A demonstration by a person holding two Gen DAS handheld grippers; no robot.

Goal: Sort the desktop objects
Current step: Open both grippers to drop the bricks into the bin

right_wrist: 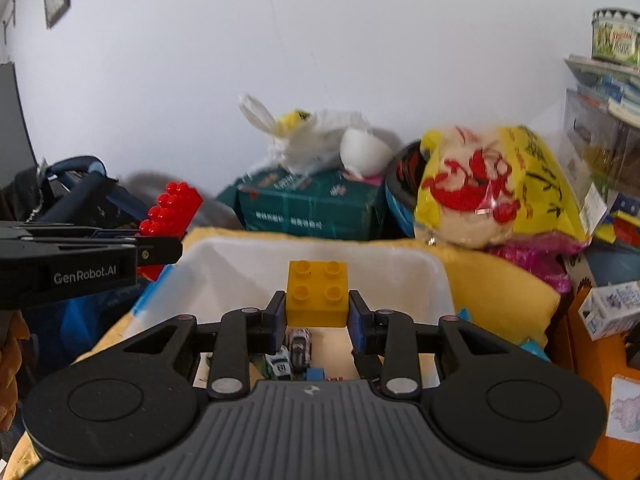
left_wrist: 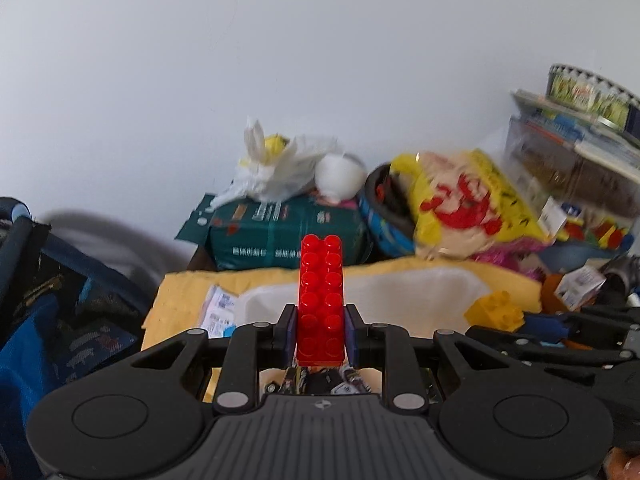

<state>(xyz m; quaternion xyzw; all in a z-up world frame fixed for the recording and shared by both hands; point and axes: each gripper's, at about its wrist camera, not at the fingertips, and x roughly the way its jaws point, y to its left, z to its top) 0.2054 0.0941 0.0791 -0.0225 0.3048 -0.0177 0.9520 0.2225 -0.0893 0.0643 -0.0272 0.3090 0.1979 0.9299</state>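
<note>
A long red brick (left_wrist: 321, 296) stands up between the blue pads of my left gripper (left_wrist: 320, 320), which is shut on its lower end. My right gripper (right_wrist: 317, 304) is shut on a yellow square brick (right_wrist: 317, 292), held studs up. Both bricks hang above a white plastic bin (right_wrist: 240, 256) that rests on a yellow cloth (right_wrist: 500, 280). Toy cars (right_wrist: 298, 346) lie on the bin's floor. In the right wrist view the left gripper (right_wrist: 160, 248) reaches in from the left with the red brick (right_wrist: 174, 208). In the left wrist view the right gripper (left_wrist: 536, 322) shows at the right with the yellow brick (left_wrist: 496, 312).
Behind the bin sit a green carton (right_wrist: 312, 208) with a white plastic bag (right_wrist: 312, 140) on top, and a yellow snack bag (right_wrist: 492, 184). A dark blue bag (left_wrist: 60, 300) stands at the left. Shelves with a tin (right_wrist: 616, 36) and an orange box (right_wrist: 592, 344) crowd the right.
</note>
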